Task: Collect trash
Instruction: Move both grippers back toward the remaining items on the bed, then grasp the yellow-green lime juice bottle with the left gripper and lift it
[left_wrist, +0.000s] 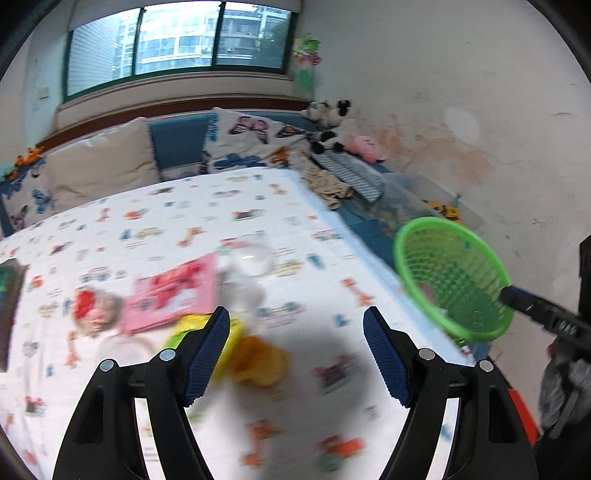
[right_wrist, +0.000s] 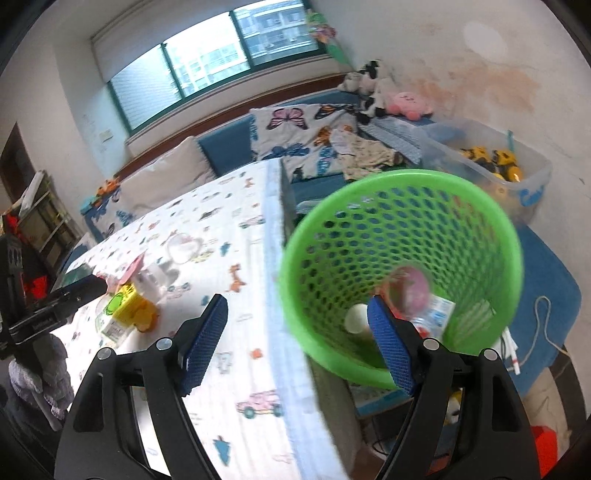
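My left gripper (left_wrist: 295, 347) is open with nothing between its pads, above a table (left_wrist: 258, 206) under a patterned cloth. Just beyond it lie a yellow carton (left_wrist: 231, 345), an orange scrap (left_wrist: 260, 360), a pink packet (left_wrist: 173, 291), a clear lid (left_wrist: 253, 260) and a red-and-white wrapper (left_wrist: 92, 310). My right gripper (right_wrist: 295, 325) is open past the table's right edge. A green mesh basket (right_wrist: 402, 229) hangs tilted there, its near wall between the jaws and the right finger inside the rim; no pad presses on it. In the basket are a pink lid (right_wrist: 410, 286), a white cup (right_wrist: 356, 317) and a blue-white wrapper (right_wrist: 437, 312).
A blue bench with cushions (left_wrist: 99, 166) and soft toys (left_wrist: 328, 125) runs behind the table under a window. A clear tub of yellow toy vehicles (right_wrist: 495, 162) sits by the right wall. A blue mat (right_wrist: 546, 280) and a white cord (right_wrist: 543, 325) lie on the floor.
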